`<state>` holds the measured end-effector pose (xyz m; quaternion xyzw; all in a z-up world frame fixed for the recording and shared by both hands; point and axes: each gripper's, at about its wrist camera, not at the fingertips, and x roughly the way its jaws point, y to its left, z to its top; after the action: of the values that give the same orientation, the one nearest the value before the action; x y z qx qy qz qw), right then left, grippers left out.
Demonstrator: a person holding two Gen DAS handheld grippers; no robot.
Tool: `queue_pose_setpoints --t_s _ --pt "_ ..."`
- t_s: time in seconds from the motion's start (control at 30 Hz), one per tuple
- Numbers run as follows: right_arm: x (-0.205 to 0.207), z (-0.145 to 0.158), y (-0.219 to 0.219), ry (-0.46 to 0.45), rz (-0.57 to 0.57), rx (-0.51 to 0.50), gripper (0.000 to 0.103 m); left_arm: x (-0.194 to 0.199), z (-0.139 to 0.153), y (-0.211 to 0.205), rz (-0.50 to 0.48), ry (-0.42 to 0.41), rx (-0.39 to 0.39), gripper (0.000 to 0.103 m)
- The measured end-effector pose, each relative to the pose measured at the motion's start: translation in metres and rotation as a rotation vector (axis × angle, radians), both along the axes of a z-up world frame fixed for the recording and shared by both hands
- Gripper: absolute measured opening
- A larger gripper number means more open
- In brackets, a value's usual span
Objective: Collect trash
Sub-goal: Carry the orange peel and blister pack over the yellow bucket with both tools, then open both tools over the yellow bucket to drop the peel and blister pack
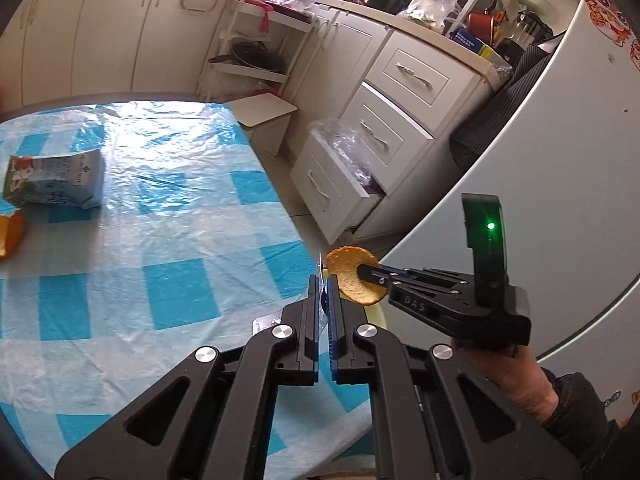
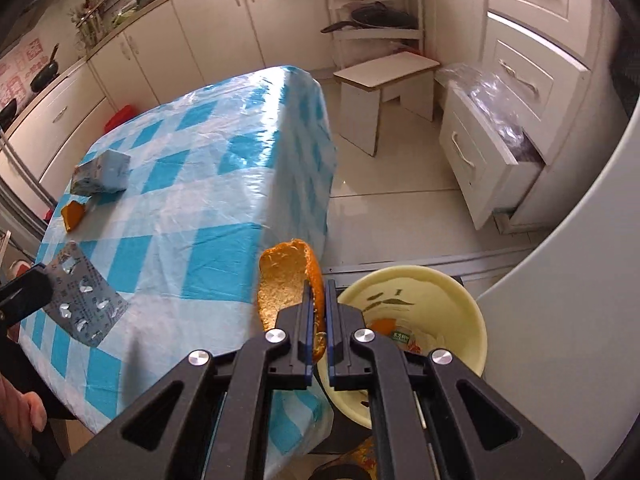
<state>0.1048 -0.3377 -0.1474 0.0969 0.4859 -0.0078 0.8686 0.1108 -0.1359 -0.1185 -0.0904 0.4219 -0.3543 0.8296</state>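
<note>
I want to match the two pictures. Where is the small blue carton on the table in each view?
Left wrist view: the carton lies at the far left, on the checked tablecloth.
Right wrist view: the carton lies upper left.
Shared landmark: the white stool beyond the table.

Both wrist views look steeply down, close over the checked table [image 1: 160, 240] [image 2: 200, 184]. Both share the carton [image 1: 56, 180] [image 2: 102, 172], upper left, and the drawers [image 1: 372, 152] [image 2: 492, 152], right.

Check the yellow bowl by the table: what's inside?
Yellow bowl holds an orange peel scrap and a printed wrapper. The right gripper covers its near side.
</note>
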Motion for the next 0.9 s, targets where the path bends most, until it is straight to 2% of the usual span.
queue_pose_setpoints --t_s 0.27,0.3,0.37,0.47,0.6,0.73,0.83,0.9 --pt "-0.005 -0.022 -0.039 0.092 -0.117 0.003 0.008 0.003 -0.009 -0.062 -0.055 0.052 -0.045 0.004" --pt "-0.007 -0.024 -0.045 0.099 -0.141 0.009 0.012 0.004 -0.012 -0.069 -0.06 0.059 -0.045 0.004" --pt "-0.011 -0.025 -0.058 0.096 -0.183 0.022 0.029 0.005 -0.02 -0.085 -0.073 0.078 -0.041 0.004" --pt "-0.019 -0.02 -0.079 0.067 -0.264 0.061 0.041 0.007 -0.033 -0.106 -0.084 0.103 -0.019 0.004" --pt "-0.033 -0.005 -0.102 -0.017 -0.367 0.122 0.047 0.007 -0.049 -0.129 -0.099 0.13 0.017 0.006" --pt "-0.041 0.011 -0.113 -0.111 -0.412 0.17 0.049 0.011 -0.06 -0.149 -0.109 0.155 0.043 0.007" --pt "-0.042 0.019 -0.117 -0.155 -0.42 0.188 0.051 0.013 -0.065 -0.158 -0.111 0.169 0.061 0.021" --pt "-0.042 0.022 -0.118 -0.171 -0.423 0.195 0.053 0.012 -0.064 -0.162 -0.105 0.16 0.071 0.039"
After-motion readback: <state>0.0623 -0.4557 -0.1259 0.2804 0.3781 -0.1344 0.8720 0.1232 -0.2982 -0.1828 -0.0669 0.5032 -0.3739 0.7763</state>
